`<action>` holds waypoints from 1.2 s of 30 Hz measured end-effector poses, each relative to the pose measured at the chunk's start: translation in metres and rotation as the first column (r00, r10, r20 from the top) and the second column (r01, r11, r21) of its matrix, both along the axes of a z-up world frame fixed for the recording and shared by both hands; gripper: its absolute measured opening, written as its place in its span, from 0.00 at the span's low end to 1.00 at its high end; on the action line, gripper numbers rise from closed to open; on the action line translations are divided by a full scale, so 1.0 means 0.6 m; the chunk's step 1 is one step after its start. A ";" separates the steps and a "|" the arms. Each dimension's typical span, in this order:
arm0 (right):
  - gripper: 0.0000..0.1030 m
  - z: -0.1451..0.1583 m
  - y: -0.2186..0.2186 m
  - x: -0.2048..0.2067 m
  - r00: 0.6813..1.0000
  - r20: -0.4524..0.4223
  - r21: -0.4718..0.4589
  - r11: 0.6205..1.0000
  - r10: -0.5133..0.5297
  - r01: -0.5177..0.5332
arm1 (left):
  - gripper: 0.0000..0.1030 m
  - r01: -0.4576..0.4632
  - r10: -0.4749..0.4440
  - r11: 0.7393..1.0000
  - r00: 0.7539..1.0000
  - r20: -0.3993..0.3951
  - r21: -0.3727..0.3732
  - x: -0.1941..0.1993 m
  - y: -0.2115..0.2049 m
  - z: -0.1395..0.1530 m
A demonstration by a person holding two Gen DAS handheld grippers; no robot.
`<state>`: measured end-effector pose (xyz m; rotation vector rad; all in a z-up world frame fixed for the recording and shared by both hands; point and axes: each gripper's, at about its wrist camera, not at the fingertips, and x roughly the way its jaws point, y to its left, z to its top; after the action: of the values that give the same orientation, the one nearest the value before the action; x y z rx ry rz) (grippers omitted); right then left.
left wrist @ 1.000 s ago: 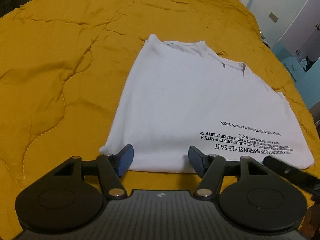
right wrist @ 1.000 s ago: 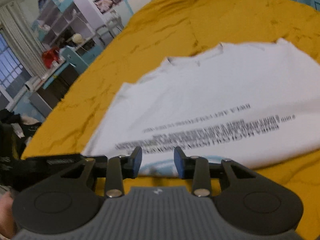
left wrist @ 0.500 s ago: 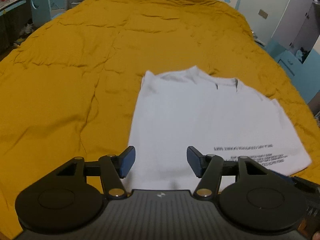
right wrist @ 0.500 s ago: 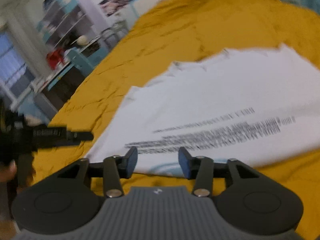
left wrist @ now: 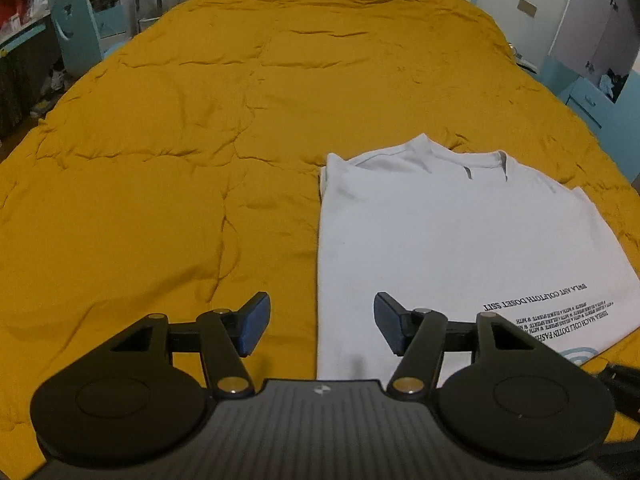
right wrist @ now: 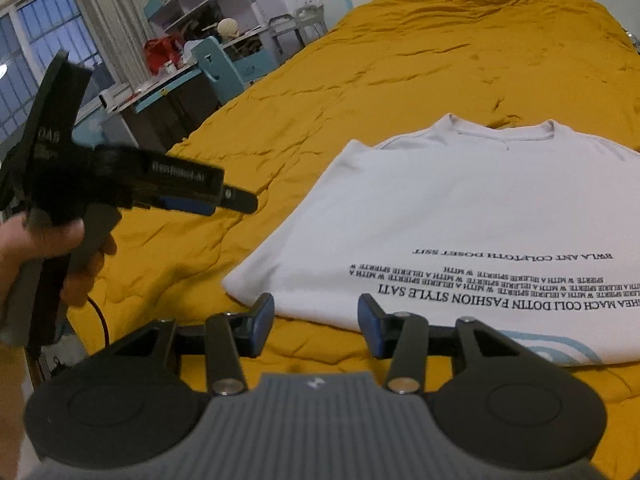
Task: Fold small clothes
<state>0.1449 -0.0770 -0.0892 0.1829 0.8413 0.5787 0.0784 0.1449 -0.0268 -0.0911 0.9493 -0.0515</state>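
Note:
A white T-shirt (left wrist: pixel 448 236) with black printed text lies flat on the yellow bedspread, sleeves folded in, collar at the far end. It also shows in the right wrist view (right wrist: pixel 460 208). My left gripper (left wrist: pixel 318 326) is open and empty, held above the shirt's near left edge. My right gripper (right wrist: pixel 316 326) is open and empty, just short of the shirt's near hem. The left gripper (right wrist: pixel 236 200) also shows from the side in the right wrist view, raised above the bed to the left of the shirt.
The yellow quilted bedspread (left wrist: pixel 160 168) fills most of both views. A blue chair (right wrist: pixel 218 66), a desk and shelves stand beyond the bed's left side. Blue drawers (left wrist: pixel 592 100) stand at the right.
Both grippers have pulled back and risen away from the shirt's hem. The left gripper has swung to the left. The right gripper's jaws have opened a little wider.

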 end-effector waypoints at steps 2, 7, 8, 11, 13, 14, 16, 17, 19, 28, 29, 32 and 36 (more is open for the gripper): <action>0.42 0.002 -0.012 0.008 0.999 0.002 -0.001 0.999 -0.041 0.041 | 0.68 0.008 -0.008 1.000 1.000 0.002 -0.007 0.001 -0.007 -0.003; 0.42 0.011 -0.046 0.040 0.995 -0.004 0.016 0.995 -0.098 0.098 | 0.69 0.045 -0.044 0.998 0.999 0.014 -0.045 0.002 -0.031 -0.006; 0.42 0.016 -0.055 0.049 0.994 0.007 0.026 0.993 -0.113 0.113 | 0.69 0.053 -0.053 0.997 0.999 0.014 -0.048 0.004 -0.034 -0.008; 0.48 0.028 -0.083 0.102 0.982 0.034 0.058 0.981 -0.188 0.186 | 0.70 0.059 -0.059 0.997 0.998 0.004 -0.053 0.012 -0.043 -0.017; 0.48 0.028 -0.101 0.151 0.972 0.031 0.083 0.970 -0.233 0.229 | 0.70 0.067 -0.067 0.996 0.998 -0.004 -0.062 0.016 -0.047 -0.026; 0.48 0.025 -0.109 0.176 0.968 0.029 0.100 0.964 -0.249 0.245 | 0.70 0.068 -0.069 0.995 0.998 -0.008 -0.068 0.017 -0.048 -0.032; 0.48 0.011 -0.121 0.229 0.960 0.013 0.121 0.954 -0.278 0.275 | 0.71 0.071 -0.073 0.994 0.997 -0.022 -0.081 0.022 -0.049 -0.047; 0.48 0.002 -0.125 0.252 0.956 0.009 0.127 0.949 -0.294 0.290 | 0.71 0.070 -0.073 0.994 0.997 -0.033 -0.087 0.025 -0.049 -0.054; 0.48 -0.021 -0.128 0.304 0.949 -0.002 0.134 0.941 -0.314 0.311 | 0.71 0.065 -0.071 0.994 0.996 -0.061 -0.092 0.031 -0.049 -0.074; 0.50 -0.119 -0.111 0.480 0.922 -0.136 0.227 0.895 -0.362 0.385 | 0.75 0.039 -0.057 0.983 0.994 -0.098 -0.179 0.047 -0.017 -0.119; 0.49 -0.123 -0.102 0.492 0.920 -0.125 0.195 0.900 -0.370 0.389 | 0.76 0.038 -0.057 0.982 0.994 -0.099 -0.183 0.048 -0.016 -0.120; 0.51 -0.141 -0.086 0.518 0.907 -0.122 0.100 0.904 -0.403 0.415 | 0.80 0.051 -0.068 0.983 0.993 -0.095 -0.176 0.053 -0.019 -0.122; 0.51 -0.158 -0.089 0.508 0.905 -0.143 0.052 0.910 -0.402 0.412 | 0.82 0.057 -0.072 0.984 0.993 -0.089 -0.169 0.054 -0.023 -0.122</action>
<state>0.4497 -0.1307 -0.1838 0.4634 0.8742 0.2065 0.1107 0.1314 -0.0999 -0.2186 1.0416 -0.1880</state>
